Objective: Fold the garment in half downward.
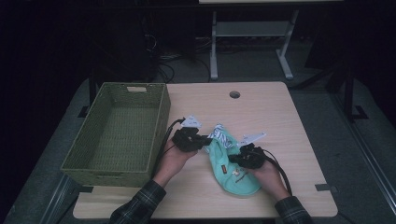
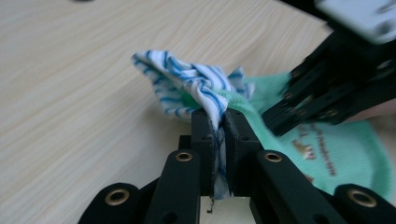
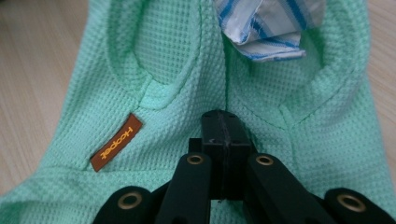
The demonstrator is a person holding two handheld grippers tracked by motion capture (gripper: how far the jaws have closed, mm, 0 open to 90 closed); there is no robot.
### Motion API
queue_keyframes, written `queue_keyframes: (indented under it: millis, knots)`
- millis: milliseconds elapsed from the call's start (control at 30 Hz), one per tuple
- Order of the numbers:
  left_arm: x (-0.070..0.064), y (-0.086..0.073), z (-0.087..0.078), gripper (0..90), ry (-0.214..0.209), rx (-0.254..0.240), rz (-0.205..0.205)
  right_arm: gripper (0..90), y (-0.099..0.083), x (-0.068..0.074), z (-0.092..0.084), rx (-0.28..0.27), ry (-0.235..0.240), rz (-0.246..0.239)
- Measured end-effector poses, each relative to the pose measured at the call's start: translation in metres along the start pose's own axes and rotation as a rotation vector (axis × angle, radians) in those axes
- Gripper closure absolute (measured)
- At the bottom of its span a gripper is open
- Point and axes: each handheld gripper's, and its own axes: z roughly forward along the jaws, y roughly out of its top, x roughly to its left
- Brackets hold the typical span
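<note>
The left gripper (image 2: 219,122), clamped on the striped cloth (image 2: 187,84) just ahead of it, should lift slowly while the right gripper (image 3: 223,122), jaws together, pins the mint garment (image 3: 177,60) beneath; the right gripper view reveals an orange label (image 3: 116,142), the high view a basket (image 1: 116,135).

In the right gripper view, the mint-green garment (image 3: 163,93) is running off every picture edge, and the jaws are possibly covering a pinched fold. In the left gripper view, the right gripper (image 2: 275,122) is blurring and leaving the frame.
</note>
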Motion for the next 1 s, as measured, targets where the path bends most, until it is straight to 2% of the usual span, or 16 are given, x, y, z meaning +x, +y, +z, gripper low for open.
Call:
queue_keyframes:
  millis: [300, 400, 500, 600, 667, 833, 1000]
  knots:
    - [-0.003, 0.015, -0.005, 83.4, -0.024, -0.033, 0.024, 89.8, 0.012, -0.002, 0.012, -0.01, -0.001, 0.014]
    - [-0.004, 0.017, -0.004, 83.5, -0.009, -0.026, 0.047, 89.8, 0.013, -0.002, 0.012, -0.008, -0.003, 0.014]
    - [-0.003, 0.016, -0.004, 83.4, -0.004, -0.027, 0.046, 89.8, 0.014, -0.001, 0.007, 0.0, -0.022, -0.002]
    - [0.0, 0.015, -0.005, 83.4, 0.017, -0.026, 0.049, 89.8, 0.013, 0.0, -0.007, -0.028, -0.023, 0.005]
    - [0.003, 0.014, -0.007, 83.4, 0.037, -0.026, 0.047, 89.7, 0.008, 0.0, -0.018, -0.043, -0.029, 0.002]
    - [0.01, 0.013, -0.011, 83.4, 0.092, -0.022, 0.05, 89.7, -0.012, 0.002, -0.039, -0.04, -0.039, 0.016]
    - [0.012, 0.012, -0.01, 83.4, 0.097, -0.018, 0.052, 89.8, -0.035, 0.005, -0.048, -0.006, -0.047, 0.033]
